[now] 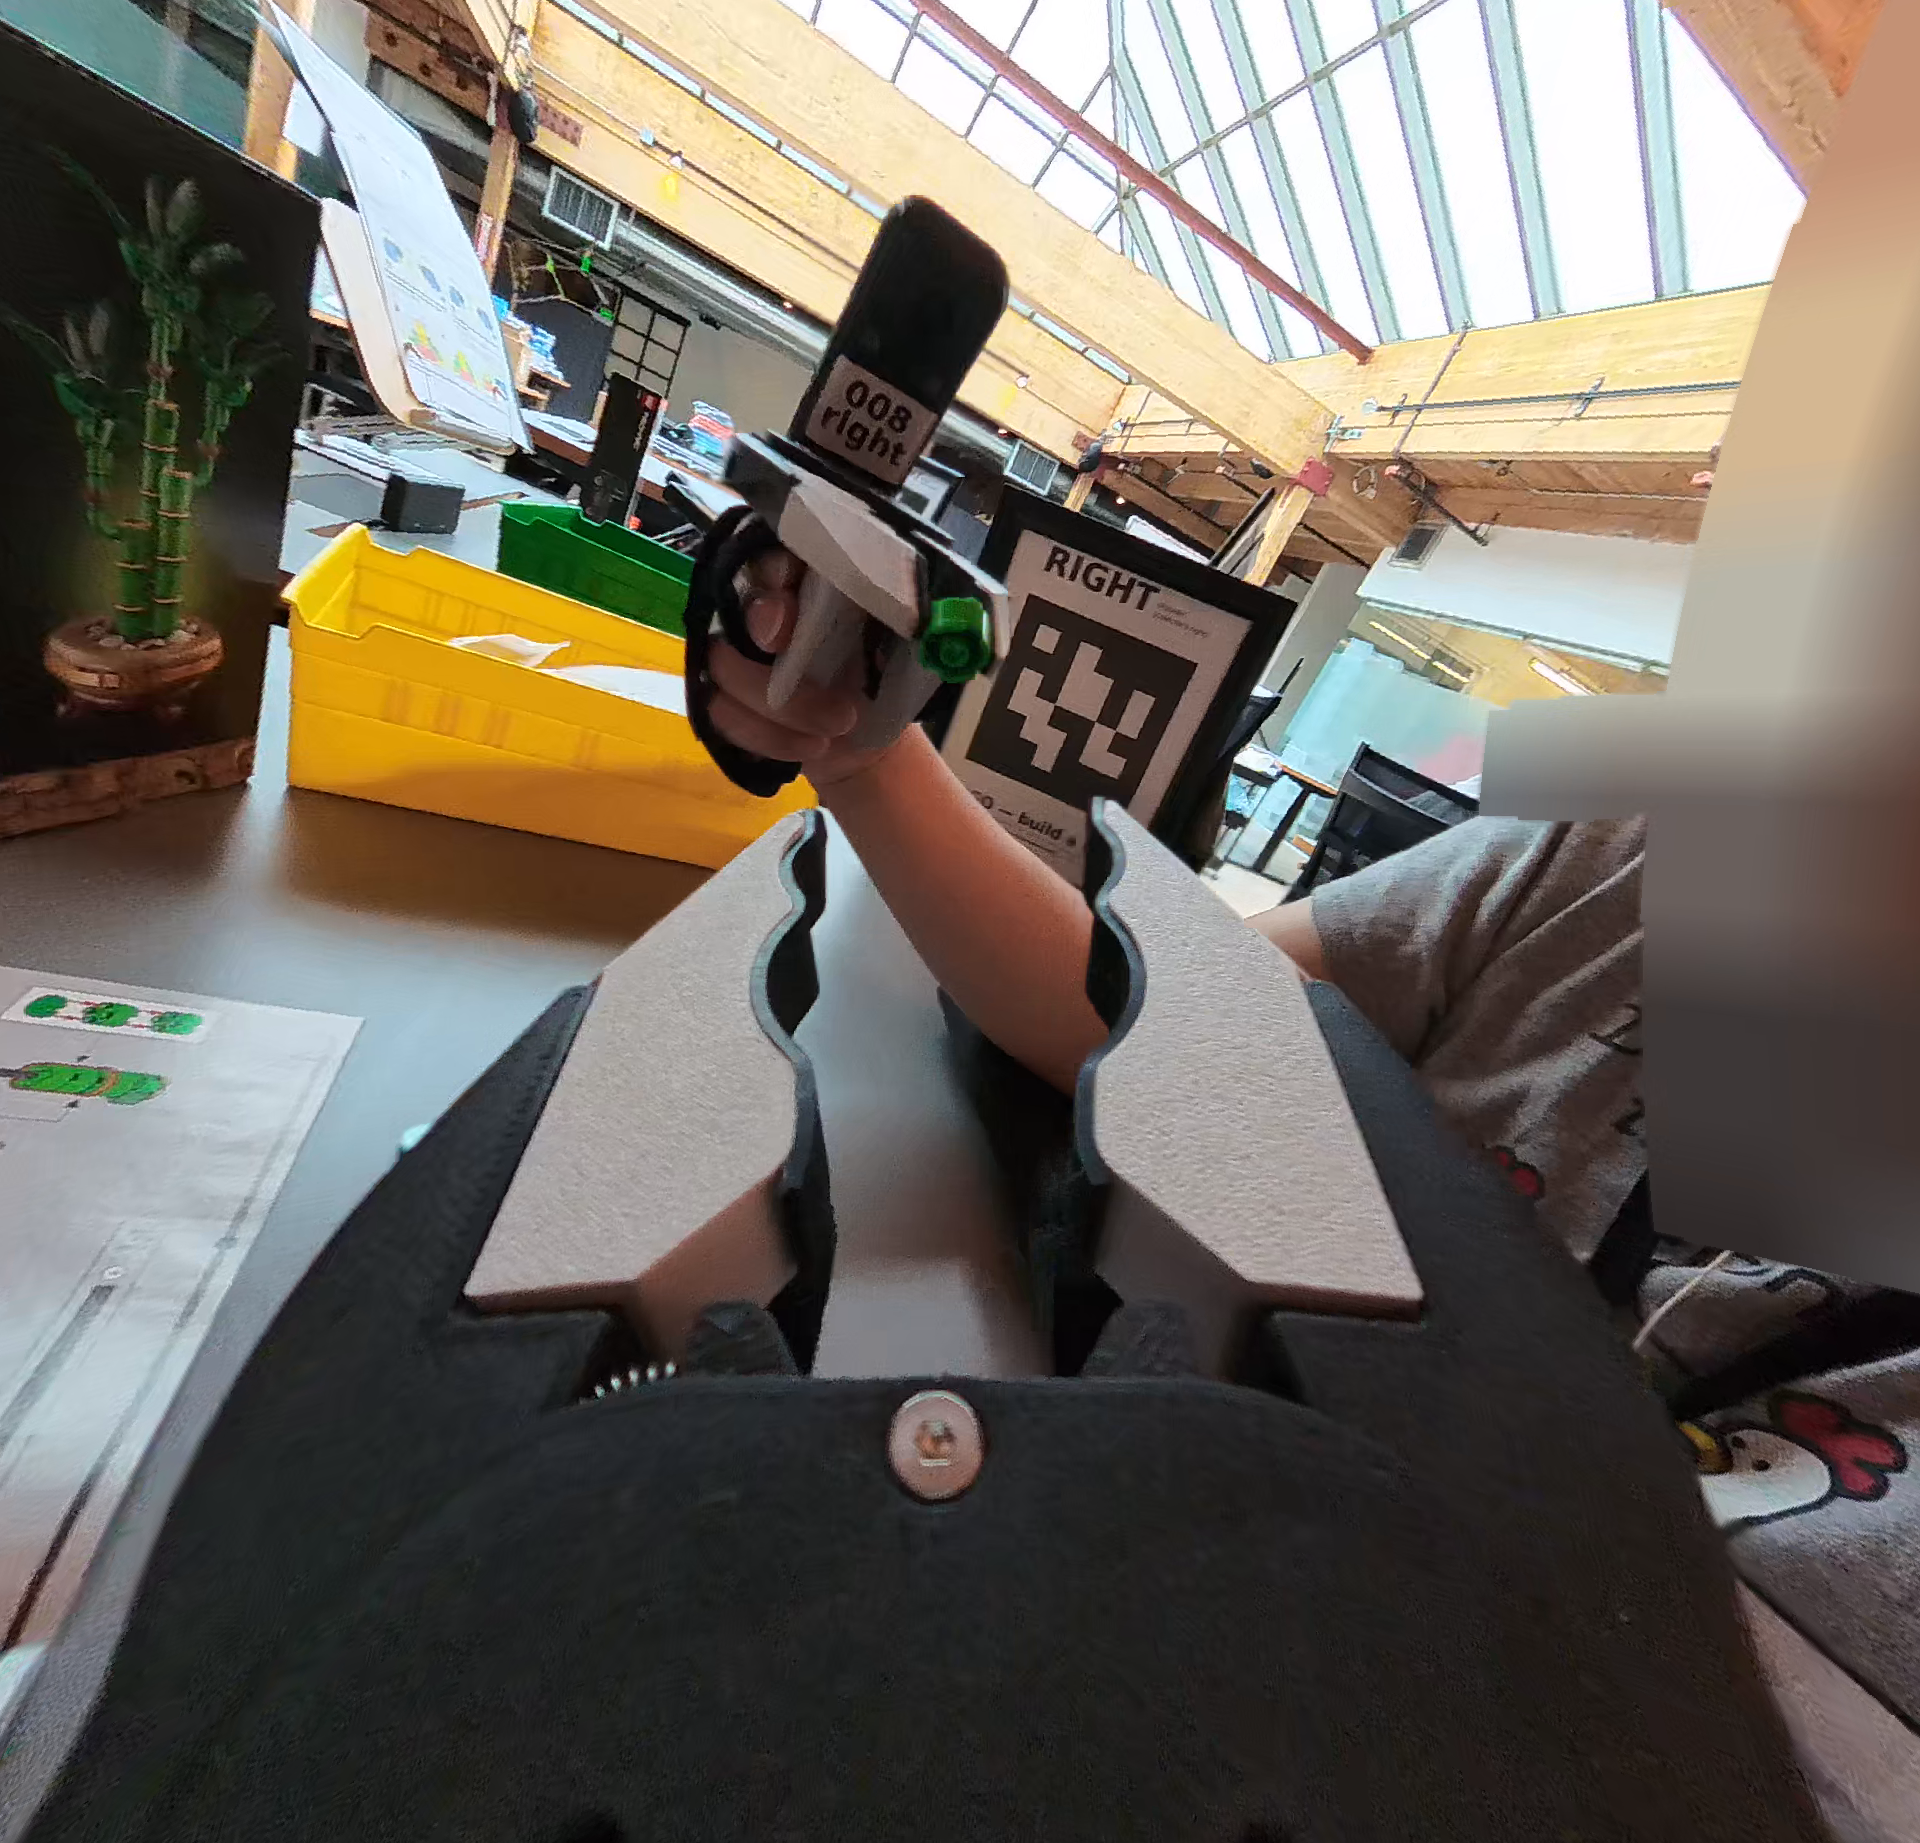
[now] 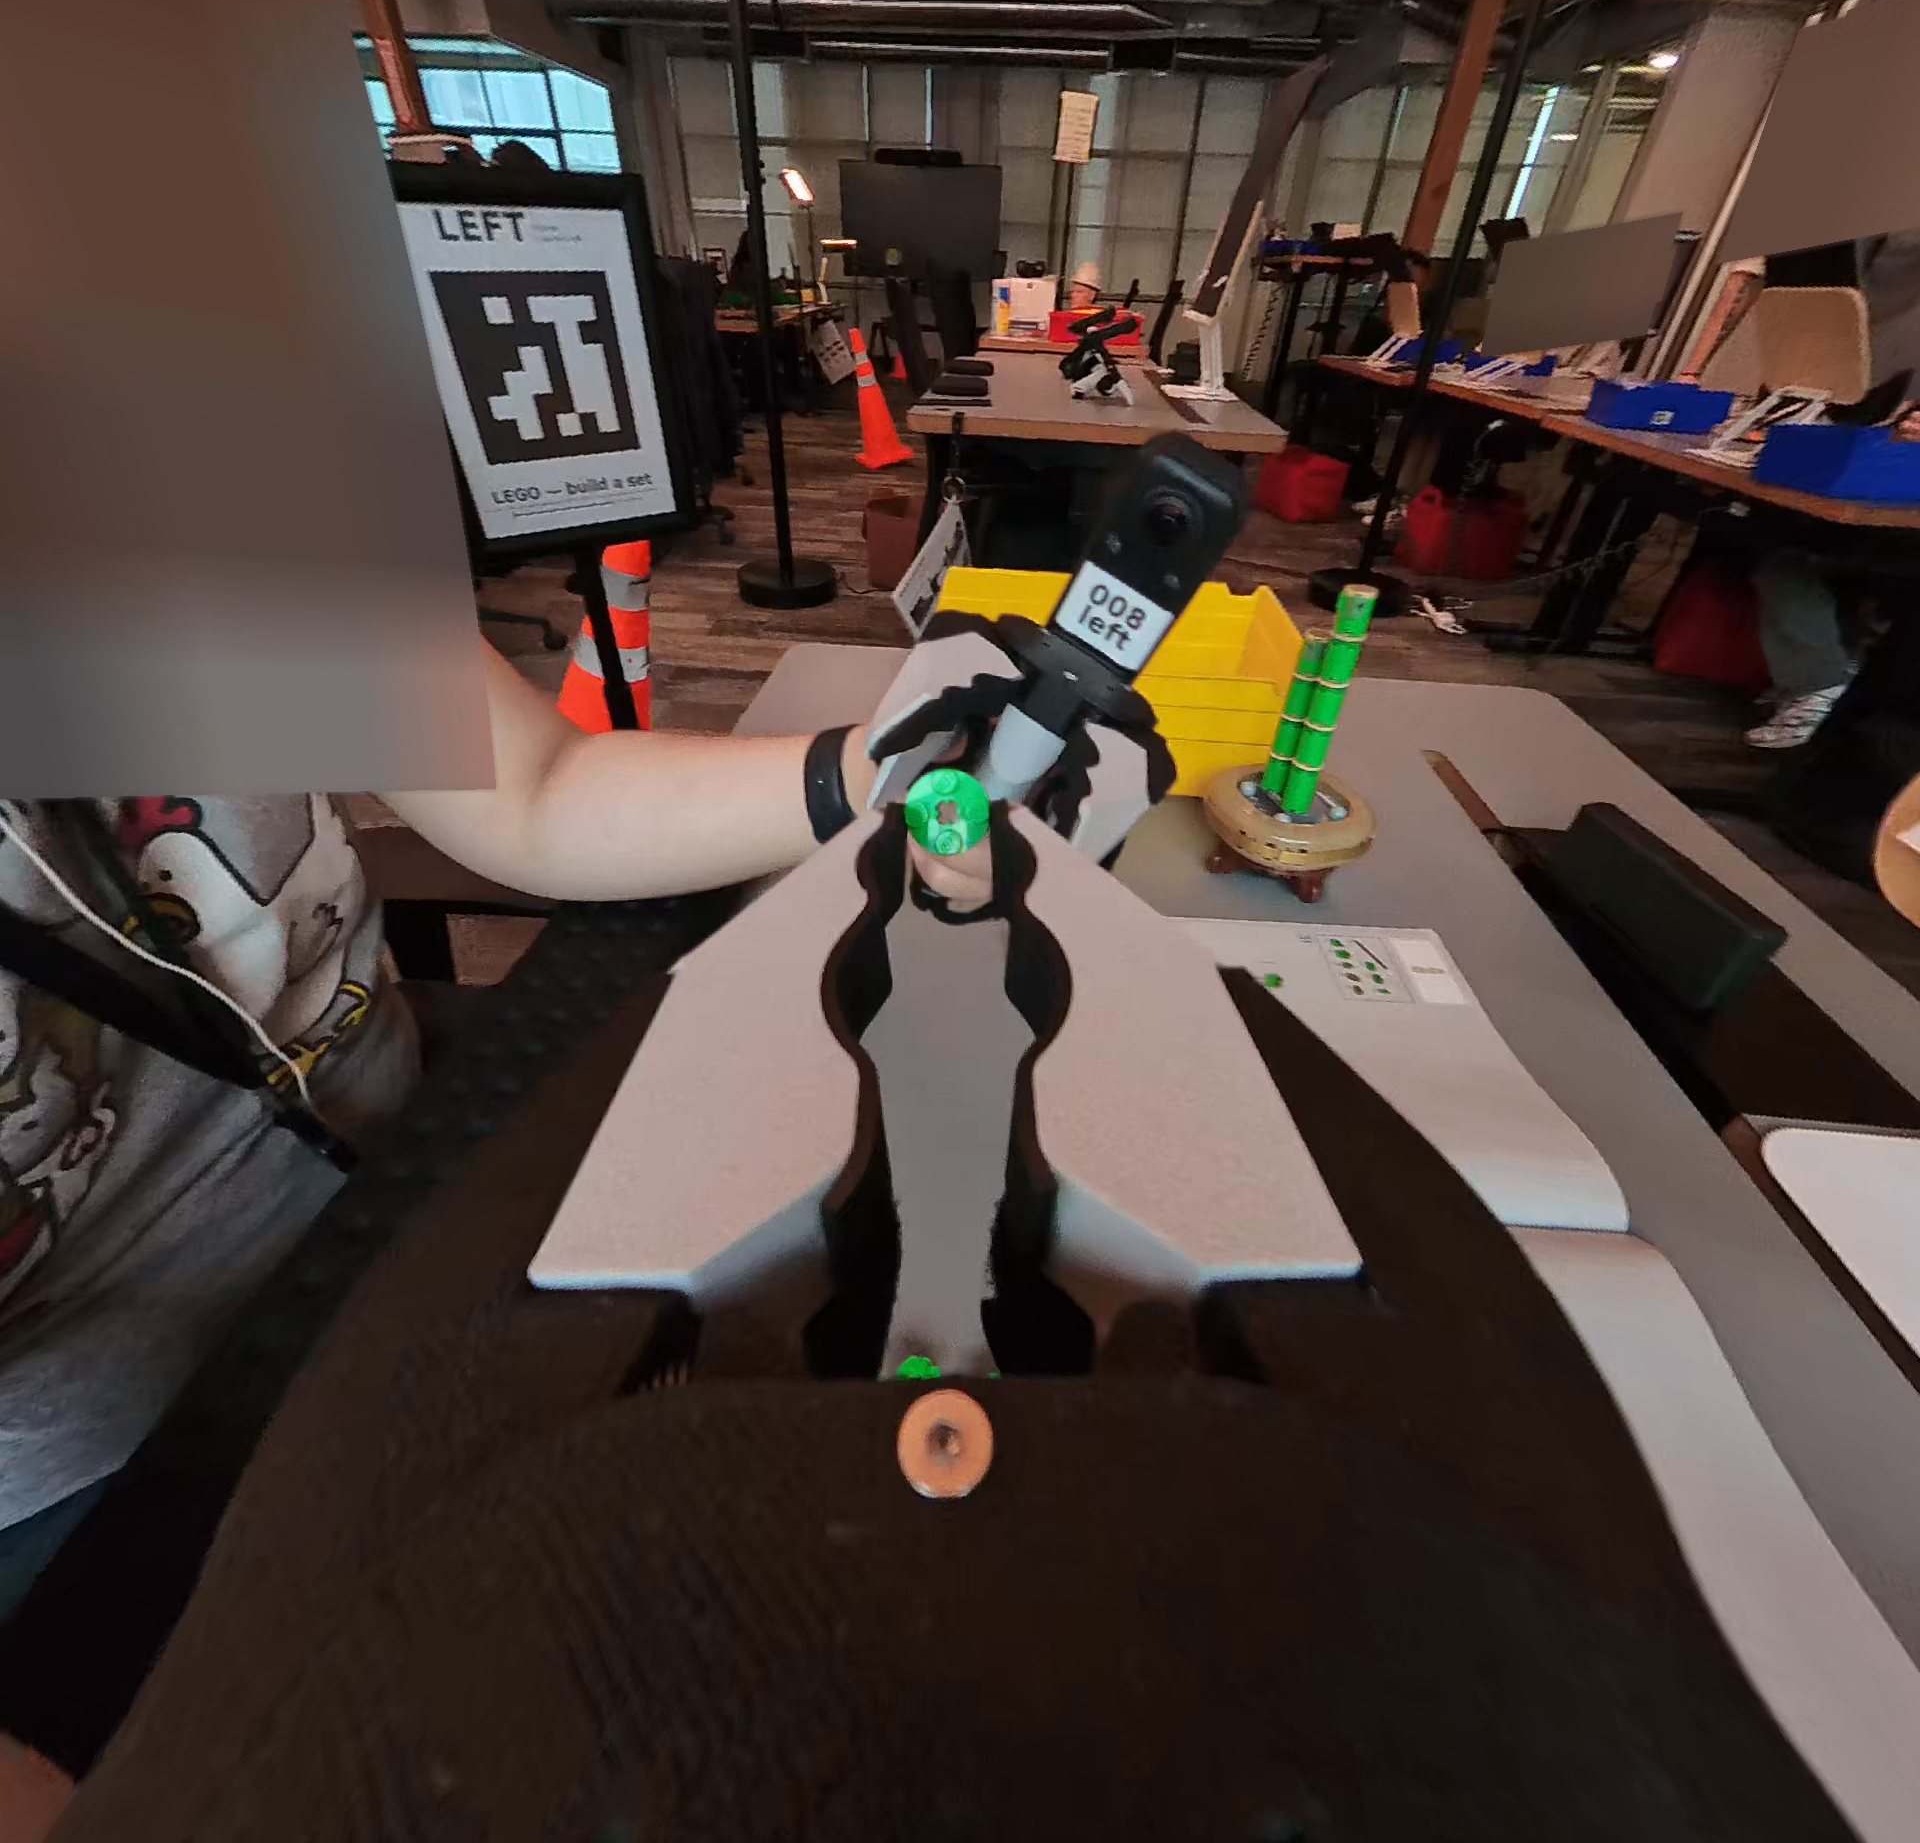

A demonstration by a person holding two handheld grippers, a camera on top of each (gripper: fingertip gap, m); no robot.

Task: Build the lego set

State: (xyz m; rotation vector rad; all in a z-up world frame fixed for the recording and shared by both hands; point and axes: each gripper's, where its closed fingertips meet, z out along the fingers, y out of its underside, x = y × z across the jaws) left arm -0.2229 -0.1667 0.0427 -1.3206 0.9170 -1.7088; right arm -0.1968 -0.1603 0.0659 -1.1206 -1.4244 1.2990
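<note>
R claw (image 2: 948, 825) is pinched nearly closed at the tips on a round green piece (image 2: 947, 809), held up in the air w/ its stud face toward the cam. In the L wrist view the same R claw (image 1: 951, 640) shows farther off, raised above the table (image 1: 436, 920), green piece (image 1: 954, 638) sticking out at its tip. L claw (image 1: 951, 837) has its fingers spread wide apart, nothing between them; it points up toward the R one. In the R wrist view the L claw (image 2: 997, 754) sits just behind the green piece, prob. not touching it, hard to tell from this angle.

Partly built model (image 2: 1291, 754): green bamboo stalks upright in a tan round pot on a dark stand, on the table (image 2: 1455, 858) to the right, apart from both claws. Yellow bin (image 2: 1226, 650) behind it, also seen in the L view (image 1: 468, 713) w/ a green bin (image 1: 592, 557) beyond. Instr. sheet (image 1: 135, 1170) lies flat on the table at left; set box (image 1: 125, 463) w/ bamboo pic stands behind it. Another small green bit (image 2: 916, 1367) shows low between the R fingers' bases.
</note>
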